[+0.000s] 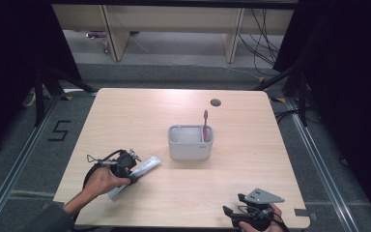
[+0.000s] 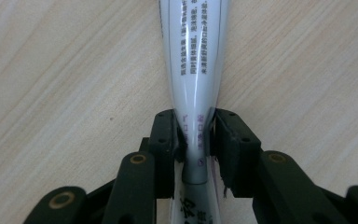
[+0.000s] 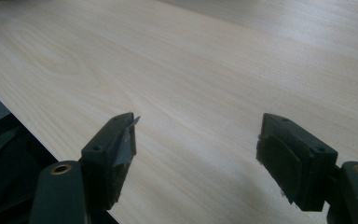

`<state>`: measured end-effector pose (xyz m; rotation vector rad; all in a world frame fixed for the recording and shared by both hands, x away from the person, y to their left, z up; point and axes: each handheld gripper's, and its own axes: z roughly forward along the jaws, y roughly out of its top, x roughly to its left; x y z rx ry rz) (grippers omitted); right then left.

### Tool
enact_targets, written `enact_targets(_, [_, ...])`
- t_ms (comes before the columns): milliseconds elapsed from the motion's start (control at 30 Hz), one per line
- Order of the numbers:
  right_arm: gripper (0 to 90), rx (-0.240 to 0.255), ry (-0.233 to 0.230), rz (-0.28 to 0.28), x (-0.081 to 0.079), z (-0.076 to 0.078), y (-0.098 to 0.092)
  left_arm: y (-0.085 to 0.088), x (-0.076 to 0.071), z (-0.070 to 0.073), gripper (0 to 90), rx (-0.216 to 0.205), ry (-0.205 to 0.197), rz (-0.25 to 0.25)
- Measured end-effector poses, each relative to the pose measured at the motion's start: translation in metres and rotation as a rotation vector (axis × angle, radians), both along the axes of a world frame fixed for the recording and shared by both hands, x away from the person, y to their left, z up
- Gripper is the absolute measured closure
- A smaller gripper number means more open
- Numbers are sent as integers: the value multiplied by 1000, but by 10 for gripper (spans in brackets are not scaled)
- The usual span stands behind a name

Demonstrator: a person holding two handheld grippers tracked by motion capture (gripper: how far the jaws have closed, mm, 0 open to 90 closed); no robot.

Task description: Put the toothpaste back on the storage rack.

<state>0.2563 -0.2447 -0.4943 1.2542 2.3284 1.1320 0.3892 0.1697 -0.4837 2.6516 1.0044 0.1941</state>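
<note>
Left gripper (image 2: 197, 140) pinches the toothpaste tube (image 2: 193, 70), lying on the surface (image 1: 140, 121) near the organizer (image 1: 190, 143); right gripper (image 3: 205, 154) waits, spread; lifting and stowing likely remain.

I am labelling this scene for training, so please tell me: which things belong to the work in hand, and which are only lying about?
In the job:
- white squeezable toothpaste tube, pinched in the left tool
- grey plastic two-compartment holder

Lying about:
- pink toothbrush standing in the holder
- right tool, open over the light wooden table
</note>
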Motion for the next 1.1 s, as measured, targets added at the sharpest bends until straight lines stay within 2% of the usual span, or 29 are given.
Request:
enact_targets(67, [284, 1, 4, 1, 0, 0, 1, -1, 2, 1, 689, 21, 9, -26])
enact_targets(100, [284, 13, 23, -9, -2, 1, 2, -2, 3, 1, 691, 31, 27, -28])
enact_targets(133, [284, 13, 21, -8, -1, 0, 2, -3, 4, 2, 692, 39, 36, -34])
enact_targets(167, [284, -2, -1, 0, 0, 0, 0, -4, 5, 2, 694, 45, 42, -39])
enact_targets(267, [284, -4, 0, 1, 0, 0, 0, -8, 9, 3, 699, 78, 62, -64])
enact_targets(467, [284, -10, 4, 1, 0, 0, 0, -14, 14, 4, 712, 137, 82, -109])
enact_targets(567, [284, -7, 15, 3, 0, -1, 0, -15, 14, 5, 719, 146, 79, -128])
enact_targets(700, [284, 8, 12, 4, 0, -2, 0, -13, 14, 6, 737, 136, 63, -150])
enact_targets(833, [284, 19, 26, 9, 1, -2, 0, -10, 13, 7, 758, 118, 44, -143])
enact_targets(867, [284, 6, 11, 1, 0, -1, 0, -8, 12, 7, 760, 114, 42, -142])
enact_targets(933, [286, 20, 25, 9, 1, -2, 0, -4, 12, 9, 761, 88, 33, -132])
enact_targets(1000, [286, -8, 10, -4, 1, -1, -1, 0, 11, 13, 763, 58, 21, -122])
enact_targets(1067, [286, 9, 23, -11, 0, -2, -1, 4, 11, 18, 763, 32, 5, -110])
enact_targets(1100, [286, 27, 48, -21, -1, -1, 1, 6, 11, 21, 764, 22, -12, -113])
